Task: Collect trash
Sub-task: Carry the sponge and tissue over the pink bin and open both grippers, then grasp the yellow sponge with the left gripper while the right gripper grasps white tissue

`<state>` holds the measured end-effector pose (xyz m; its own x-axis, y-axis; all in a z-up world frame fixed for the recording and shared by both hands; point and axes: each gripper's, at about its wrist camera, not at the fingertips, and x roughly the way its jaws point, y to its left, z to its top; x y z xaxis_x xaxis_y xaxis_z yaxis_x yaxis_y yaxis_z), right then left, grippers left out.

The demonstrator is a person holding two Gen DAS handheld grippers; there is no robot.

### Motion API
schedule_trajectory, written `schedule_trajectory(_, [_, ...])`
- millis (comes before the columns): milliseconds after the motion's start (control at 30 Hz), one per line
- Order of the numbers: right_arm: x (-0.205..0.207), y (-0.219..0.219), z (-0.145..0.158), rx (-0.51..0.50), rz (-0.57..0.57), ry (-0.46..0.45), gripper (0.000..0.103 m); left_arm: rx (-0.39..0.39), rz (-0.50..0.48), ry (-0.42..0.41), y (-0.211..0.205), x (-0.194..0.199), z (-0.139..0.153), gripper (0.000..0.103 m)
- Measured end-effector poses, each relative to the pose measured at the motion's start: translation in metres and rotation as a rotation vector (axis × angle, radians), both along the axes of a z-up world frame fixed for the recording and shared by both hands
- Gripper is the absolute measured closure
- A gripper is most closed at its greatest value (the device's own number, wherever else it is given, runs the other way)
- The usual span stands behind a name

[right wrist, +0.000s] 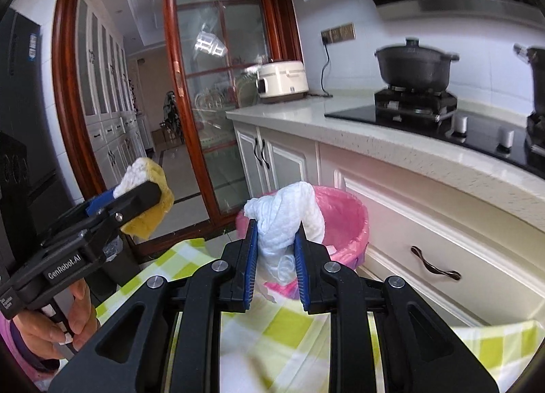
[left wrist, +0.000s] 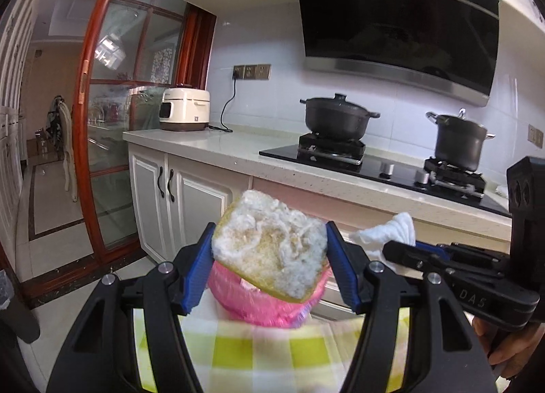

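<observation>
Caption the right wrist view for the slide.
Right claw grips a crumpled tissue above the pink-lined bin; left claw carries a worn sponge.

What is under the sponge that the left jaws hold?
Under the sponge sits the bin with its pink bag, on the floor past the checked cloth. The sponge covers the bin's inside.

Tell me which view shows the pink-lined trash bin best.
The right wrist view: the pink-lined trash bin shows its open rim and inside, behind the crumpled white tissue. In the left wrist view the worn sponge covers most of it; only a pink patch shows below.
</observation>
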<state>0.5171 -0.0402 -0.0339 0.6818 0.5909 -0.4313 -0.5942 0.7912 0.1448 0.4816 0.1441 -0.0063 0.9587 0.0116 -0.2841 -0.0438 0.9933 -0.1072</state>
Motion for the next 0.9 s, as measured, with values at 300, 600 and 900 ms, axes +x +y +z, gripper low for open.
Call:
schedule_trajectory(300, [0.105,0.021,-0.046,0.021,-0.004,0.092,0.081,-0.066,0.002,0.077,0.026,0.121,-0.037,0.041])
schedule_trajectory(600, [0.167,0.027,-0.093,0.024,-0.001,0.173,0.067,-0.079,0.013,0.150,0.047,0.188,-0.084,0.022])
schedule_trajectory(900, [0.145,0.005,-0.082,0.016,-0.014,0.138,0.046,-0.087,0.066,0.142,0.064,0.161,-0.086,0.017])
